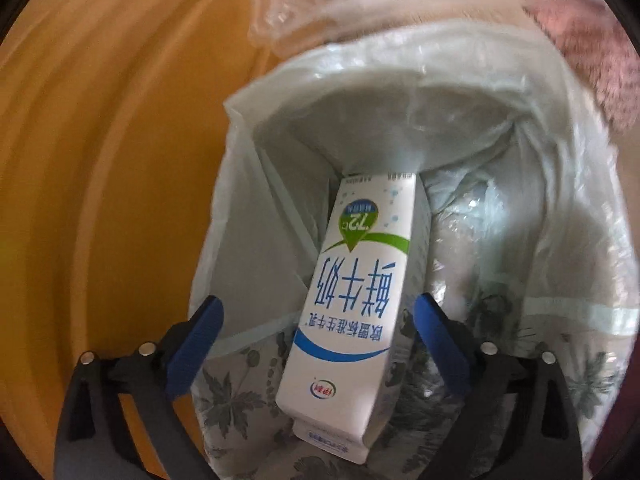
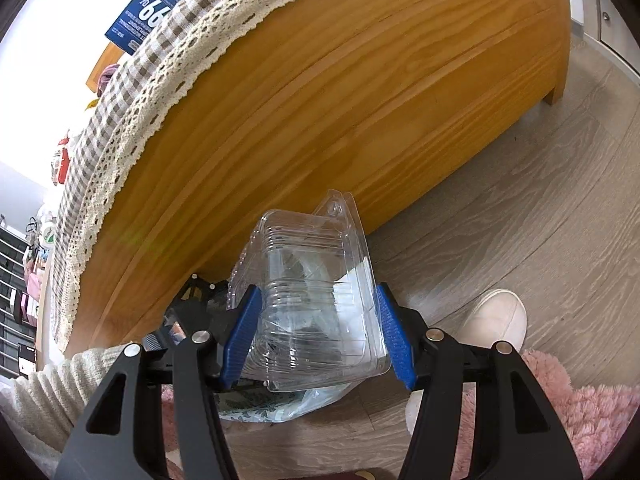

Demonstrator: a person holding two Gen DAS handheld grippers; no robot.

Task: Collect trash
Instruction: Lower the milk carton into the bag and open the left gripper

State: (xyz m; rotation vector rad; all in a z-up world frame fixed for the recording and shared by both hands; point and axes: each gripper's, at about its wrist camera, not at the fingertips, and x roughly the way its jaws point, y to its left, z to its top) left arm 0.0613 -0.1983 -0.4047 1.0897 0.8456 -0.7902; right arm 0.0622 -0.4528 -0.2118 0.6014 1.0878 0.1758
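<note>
Through the left wrist camera I look down into a bin lined with a pale plastic bag (image 1: 256,216). A white milk carton (image 1: 352,300) with blue and green print stands tilted inside it, its far end deep in the bag and its near end between my left gripper (image 1: 318,316) fingers. Those jaws stand wide; the left blue pad (image 1: 196,344) is well clear of the carton, while the right one is just beside it, and I cannot tell whether it touches. On the right wrist camera, my right gripper (image 2: 316,328) is clamped on a clear plastic clamshell container (image 2: 312,292), a blue pad pressed against each side. Beyond it is an orange wooden cabinet (image 2: 320,100) topped with a checked, lace-edged cloth (image 2: 132,92). Grey wood-look flooring (image 2: 520,200), a white shoe (image 2: 500,316) and a pink fluffy rug (image 2: 592,412) lie to the right.
</note>
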